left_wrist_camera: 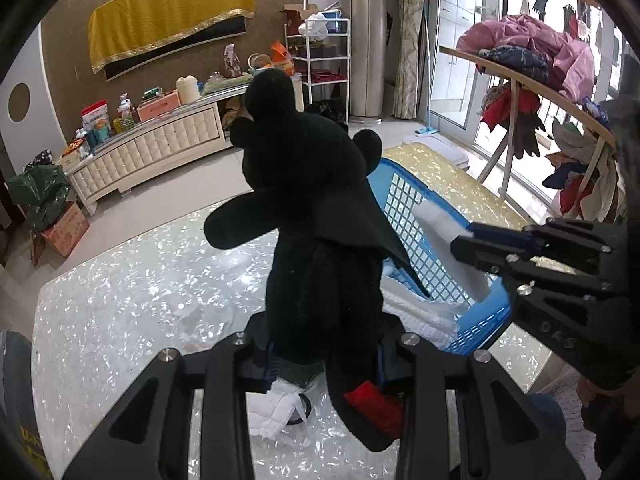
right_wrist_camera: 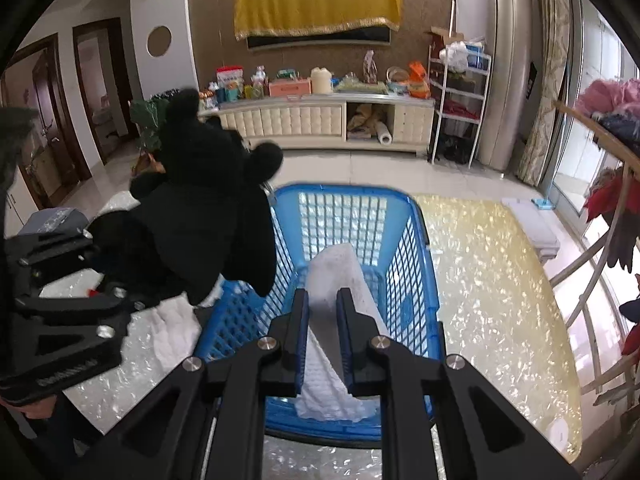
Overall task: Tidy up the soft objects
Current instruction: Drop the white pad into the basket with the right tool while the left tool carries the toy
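A black plush toy [left_wrist_camera: 304,208] with round ears stands upright in my left gripper [left_wrist_camera: 324,364], whose pads are shut on its lower body, just left of a blue mesh basket [left_wrist_camera: 412,200]. In the right wrist view the same plush toy [right_wrist_camera: 200,216] hangs over the blue basket's [right_wrist_camera: 412,248] left rim. My right gripper [right_wrist_camera: 323,300] is shut on a white quilted cloth [right_wrist_camera: 340,280] and holds it above the basket's inside. From the left wrist, the right gripper [left_wrist_camera: 460,244] shows with the white cloth [left_wrist_camera: 444,236] over the basket. White cloth [left_wrist_camera: 420,312] also lies folded in the basket.
A pearly white table [left_wrist_camera: 132,300] bears the basket, and another white cloth [left_wrist_camera: 276,408] lies on it under my left gripper. A yellowish tabletop [right_wrist_camera: 492,280] lies to the right. A clothes rack [left_wrist_camera: 532,92] with piled garments stands at the right. A cream cabinet [right_wrist_camera: 300,120] lines the far wall.
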`<state>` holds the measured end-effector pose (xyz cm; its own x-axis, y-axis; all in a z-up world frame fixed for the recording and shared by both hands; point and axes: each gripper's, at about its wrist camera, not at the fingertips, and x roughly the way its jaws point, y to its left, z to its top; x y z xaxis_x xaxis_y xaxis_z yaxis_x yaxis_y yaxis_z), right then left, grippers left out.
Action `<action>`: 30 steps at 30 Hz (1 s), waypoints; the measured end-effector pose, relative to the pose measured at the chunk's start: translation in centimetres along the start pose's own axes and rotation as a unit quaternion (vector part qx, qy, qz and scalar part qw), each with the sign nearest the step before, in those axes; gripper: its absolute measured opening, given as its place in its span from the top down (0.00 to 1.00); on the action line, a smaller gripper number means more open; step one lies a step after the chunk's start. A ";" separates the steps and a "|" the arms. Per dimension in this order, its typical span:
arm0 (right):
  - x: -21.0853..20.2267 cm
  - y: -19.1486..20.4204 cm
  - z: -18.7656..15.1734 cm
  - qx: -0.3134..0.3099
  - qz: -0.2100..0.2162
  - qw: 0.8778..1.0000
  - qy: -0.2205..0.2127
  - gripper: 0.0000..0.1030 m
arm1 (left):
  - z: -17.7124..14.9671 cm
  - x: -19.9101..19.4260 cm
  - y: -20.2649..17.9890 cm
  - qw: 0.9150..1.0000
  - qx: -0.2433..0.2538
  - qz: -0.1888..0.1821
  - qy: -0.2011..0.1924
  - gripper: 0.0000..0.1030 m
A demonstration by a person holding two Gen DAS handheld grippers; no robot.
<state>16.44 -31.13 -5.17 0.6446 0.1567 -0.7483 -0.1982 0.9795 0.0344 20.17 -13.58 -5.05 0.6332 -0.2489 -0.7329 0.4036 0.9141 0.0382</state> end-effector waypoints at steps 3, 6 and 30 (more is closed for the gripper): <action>1.2 -0.8 -0.3 0.010 0.003 1.000 0.016 0.87 | 0.1 0.8 -0.1 1.000 -0.001 -0.003 0.006 0.69; 1.8 -1.2 -0.5 0.015 -0.001 1.000 0.024 0.87 | 0.3 1.4 -0.1 1.000 -0.001 0.001 0.009 0.68; 0.4 -2.5 -1.3 0.027 -0.045 0.999 0.014 0.00 | 0.7 1.4 -0.8 1.000 0.001 -0.005 0.006 0.68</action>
<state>16.20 -33.71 -6.41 0.6367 0.0651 -0.7684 -0.0996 0.9950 0.0018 21.23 -14.93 -5.65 0.6204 -0.2540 -0.7420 0.4110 0.9111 0.0318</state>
